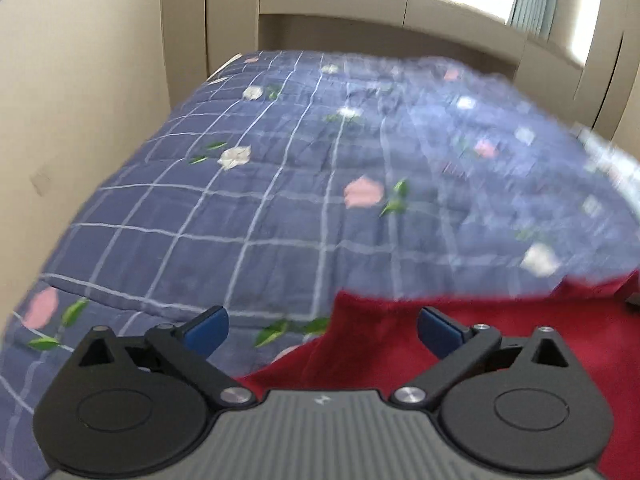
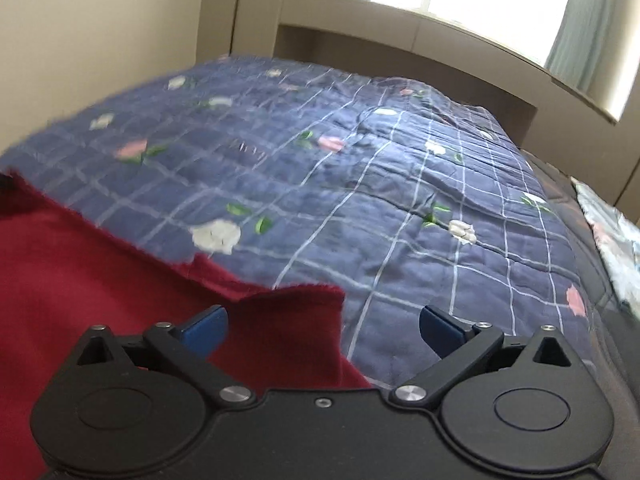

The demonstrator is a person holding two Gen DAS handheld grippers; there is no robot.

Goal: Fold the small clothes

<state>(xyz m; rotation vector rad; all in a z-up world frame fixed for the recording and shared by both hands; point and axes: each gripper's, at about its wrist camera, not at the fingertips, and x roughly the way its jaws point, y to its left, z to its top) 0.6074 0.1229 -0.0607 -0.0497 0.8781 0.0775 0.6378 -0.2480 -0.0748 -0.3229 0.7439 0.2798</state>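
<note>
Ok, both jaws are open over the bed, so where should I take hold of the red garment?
Take the red garment by its far corners. The right gripper already frames the squared flap, so close on its edge from the near side. The left gripper has a corner just ahead; push forward slightly. The fabric looks flat on the quilt, so pinch low.

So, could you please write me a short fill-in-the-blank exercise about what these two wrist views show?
1. The soft fleece garment lying on the bed is ____ in colour.
2. Both the left hand-held gripper and the right hand-held gripper have their blue-tipped fingers ____, holding nothing.
3. The blue checked quilt is printed with pink and white ____.
4. In the right wrist view, the garment lies toward the ____ side of the picture.

Missing words: red; open; flowers; left
</note>
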